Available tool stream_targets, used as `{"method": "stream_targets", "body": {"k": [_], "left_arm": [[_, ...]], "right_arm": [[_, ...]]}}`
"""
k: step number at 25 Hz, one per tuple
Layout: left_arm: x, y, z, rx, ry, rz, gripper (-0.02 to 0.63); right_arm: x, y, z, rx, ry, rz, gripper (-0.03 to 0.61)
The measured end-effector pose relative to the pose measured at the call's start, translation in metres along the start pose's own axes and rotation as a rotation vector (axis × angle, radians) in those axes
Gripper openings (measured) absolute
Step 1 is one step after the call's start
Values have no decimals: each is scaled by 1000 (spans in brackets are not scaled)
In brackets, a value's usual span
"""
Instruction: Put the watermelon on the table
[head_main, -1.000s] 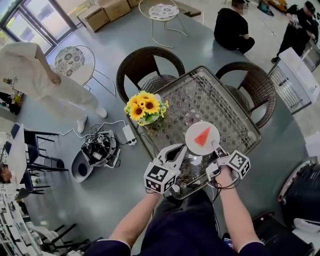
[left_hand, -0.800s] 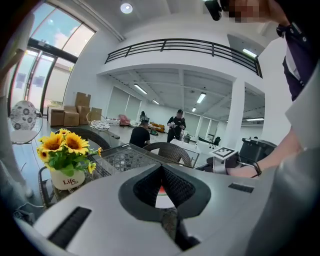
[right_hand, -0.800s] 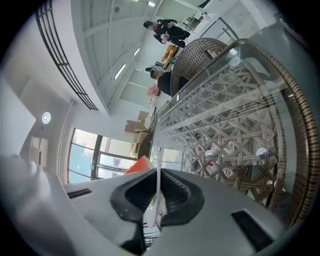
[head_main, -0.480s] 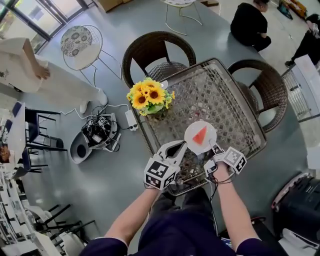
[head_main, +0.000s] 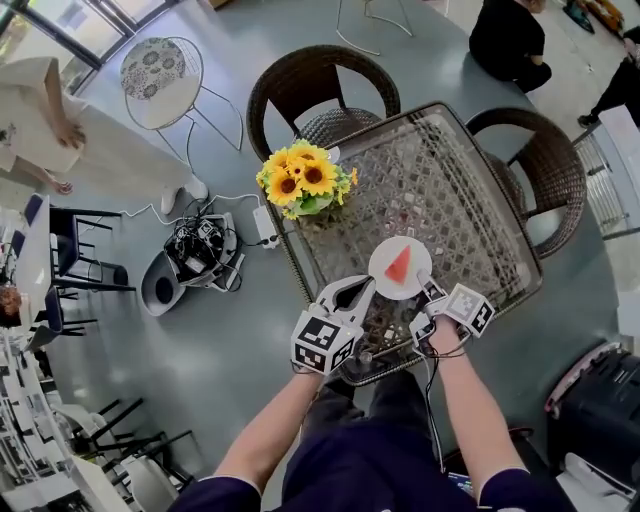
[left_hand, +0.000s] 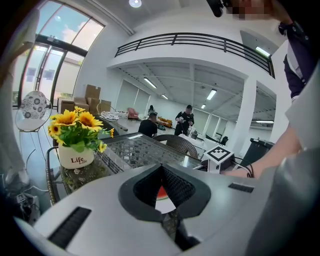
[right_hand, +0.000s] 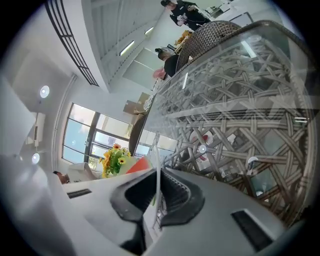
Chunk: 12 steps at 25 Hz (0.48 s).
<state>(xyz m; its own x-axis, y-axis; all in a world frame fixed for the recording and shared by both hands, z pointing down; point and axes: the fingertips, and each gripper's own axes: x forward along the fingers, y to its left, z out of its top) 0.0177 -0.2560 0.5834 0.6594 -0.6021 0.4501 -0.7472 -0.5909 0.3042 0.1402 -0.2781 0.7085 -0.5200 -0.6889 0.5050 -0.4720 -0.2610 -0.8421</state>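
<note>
A red watermelon wedge (head_main: 400, 264) lies on a round white plate (head_main: 385, 280) over the near part of the glass-topped wicker table (head_main: 470, 190). My right gripper (head_main: 429, 296) is shut on the plate's near rim. In the right gripper view the plate (right_hand: 158, 165) shows as a thin white edge between the jaws, with the wedge (right_hand: 137, 165) to its left. My left gripper (head_main: 356, 296) hovers just left of the plate, jaws together and holding nothing. Through the slot in that gripper (left_hand: 161, 167) I see the wedge (left_hand: 161, 193).
A white pot of sunflowers (head_main: 305, 182) stands on the table's left corner. Two wicker chairs (head_main: 320, 95) (head_main: 540, 165) sit at the far sides. A cable-filled tub (head_main: 195, 255) is on the floor at left. People stand at far left and top right.
The plate stays in my right gripper, edging slightly farther over the table. The left gripper keeps its place beside it. The person in white has drifted left.
</note>
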Motion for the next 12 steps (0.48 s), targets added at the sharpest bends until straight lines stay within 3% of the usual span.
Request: {"method": "stream_targets", "body": {"k": [12], "left_arm": [[3,-2,-7,-4,16,-13,3]], "right_arm": [[11,-6,-3,-63,20,-14,14]]}}
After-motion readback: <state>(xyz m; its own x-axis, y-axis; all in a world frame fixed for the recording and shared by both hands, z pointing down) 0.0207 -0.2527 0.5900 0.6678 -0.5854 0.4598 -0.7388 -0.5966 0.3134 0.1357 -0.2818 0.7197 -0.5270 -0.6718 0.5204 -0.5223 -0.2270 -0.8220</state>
